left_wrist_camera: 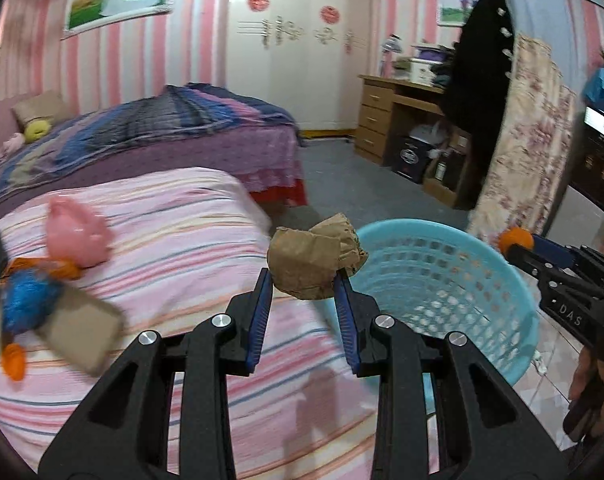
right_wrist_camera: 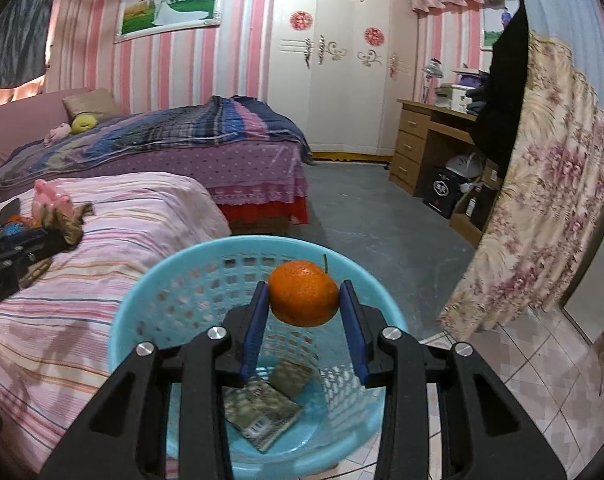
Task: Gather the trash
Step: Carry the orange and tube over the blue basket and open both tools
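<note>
My left gripper (left_wrist_camera: 303,280) is shut on a crumpled brown paper wad (left_wrist_camera: 314,258), held over the edge of the striped bed beside the light blue basket (left_wrist_camera: 454,280). My right gripper (right_wrist_camera: 303,294) is shut on an orange (right_wrist_camera: 304,293) and hangs right over the same basket (right_wrist_camera: 142,300); in the left wrist view it shows at the far right (left_wrist_camera: 518,246) with the orange (left_wrist_camera: 516,240). Inside the basket lie a printed packet (right_wrist_camera: 262,412) and a small brown wrapper (right_wrist_camera: 288,376). More litter remains on the bed: a pink bag (left_wrist_camera: 78,232), a blue wrapper (left_wrist_camera: 26,300) and a cardboard piece (left_wrist_camera: 82,328).
The striped bed (left_wrist_camera: 182,240) fills the left, with a second bed (right_wrist_camera: 222,148) behind it. A floral curtain (right_wrist_camera: 542,200) hangs at the right, a wooden desk (right_wrist_camera: 422,140) and a white wardrobe (right_wrist_camera: 342,80) stand at the back. Grey floor lies between them.
</note>
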`<state>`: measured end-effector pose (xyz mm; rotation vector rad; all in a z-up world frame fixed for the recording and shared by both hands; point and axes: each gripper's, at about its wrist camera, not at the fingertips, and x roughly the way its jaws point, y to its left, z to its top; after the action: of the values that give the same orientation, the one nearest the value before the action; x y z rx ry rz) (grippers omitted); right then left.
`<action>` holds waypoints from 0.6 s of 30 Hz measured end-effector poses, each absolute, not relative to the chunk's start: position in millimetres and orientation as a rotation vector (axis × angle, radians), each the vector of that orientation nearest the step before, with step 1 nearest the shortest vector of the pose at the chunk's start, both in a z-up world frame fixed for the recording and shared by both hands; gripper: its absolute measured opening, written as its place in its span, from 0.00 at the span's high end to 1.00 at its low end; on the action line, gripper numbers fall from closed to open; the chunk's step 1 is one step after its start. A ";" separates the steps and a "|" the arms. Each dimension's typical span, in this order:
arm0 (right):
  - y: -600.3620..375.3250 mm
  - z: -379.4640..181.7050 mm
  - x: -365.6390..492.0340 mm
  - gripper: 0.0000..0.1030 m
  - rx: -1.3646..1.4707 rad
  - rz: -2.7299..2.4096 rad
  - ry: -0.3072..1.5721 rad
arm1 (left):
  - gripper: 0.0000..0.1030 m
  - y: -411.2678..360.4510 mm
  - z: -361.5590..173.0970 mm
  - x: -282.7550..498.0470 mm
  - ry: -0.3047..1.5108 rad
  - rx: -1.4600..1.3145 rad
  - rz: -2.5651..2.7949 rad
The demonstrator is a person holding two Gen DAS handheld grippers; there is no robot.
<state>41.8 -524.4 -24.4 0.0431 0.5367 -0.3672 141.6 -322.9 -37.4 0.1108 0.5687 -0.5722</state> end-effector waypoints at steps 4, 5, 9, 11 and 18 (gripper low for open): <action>-541.8 -27.0 37.4 0.64 0.072 -0.390 0.543 | 0.71 -349.2 -52.1 139.8 0.593 0.133 -0.601; -545.8 -27.6 36.1 0.64 0.078 -0.395 0.544 | 0.71 -354.6 -55.5 141.5 0.598 0.142 -0.603; -552.4 -30.2 33.9 0.65 0.089 -0.409 0.550 | 0.70 -367.3 -61.2 149.0 0.620 0.142 -0.612; -553.5 -31.0 33.8 0.64 0.092 -0.410 0.552 | 0.70 -373.7 -60.1 152.8 0.625 0.138 -0.617; -553.0 -30.8 34.3 0.64 0.090 -0.412 0.554 | 0.41 -380.4 -55.2 151.3 0.615 0.166 -0.615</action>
<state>34.3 -553.0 -30.8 0.0900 0.5536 -0.4117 151.3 -380.4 -55.2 0.1661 0.6152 -0.6147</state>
